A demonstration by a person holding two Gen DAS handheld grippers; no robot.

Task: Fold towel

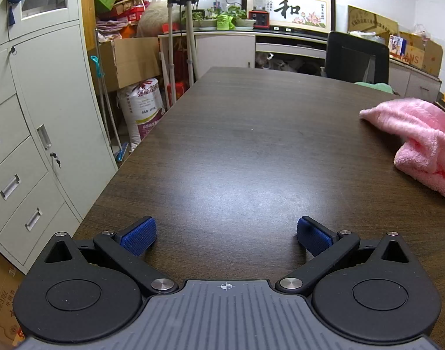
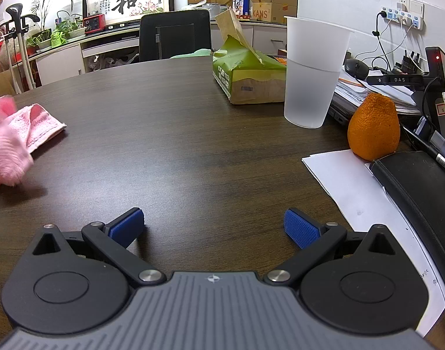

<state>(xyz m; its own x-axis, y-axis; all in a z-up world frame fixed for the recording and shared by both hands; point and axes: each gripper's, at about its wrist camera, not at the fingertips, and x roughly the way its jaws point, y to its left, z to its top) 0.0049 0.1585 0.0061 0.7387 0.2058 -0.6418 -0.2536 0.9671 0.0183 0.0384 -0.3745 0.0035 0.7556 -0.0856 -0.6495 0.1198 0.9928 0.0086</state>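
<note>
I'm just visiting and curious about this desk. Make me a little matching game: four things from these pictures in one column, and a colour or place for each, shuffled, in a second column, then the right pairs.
Things:
1. towel
2. plastic cup
3. orange
4. tissue pack

Descriptions:
A. green, torn open at the top
B. pink, crumpled on the table
C. frosted and see-through, standing upright
D. sitting by the white paper and a black pad

Pairs: 1-B, 2-C, 3-D, 4-A
</note>
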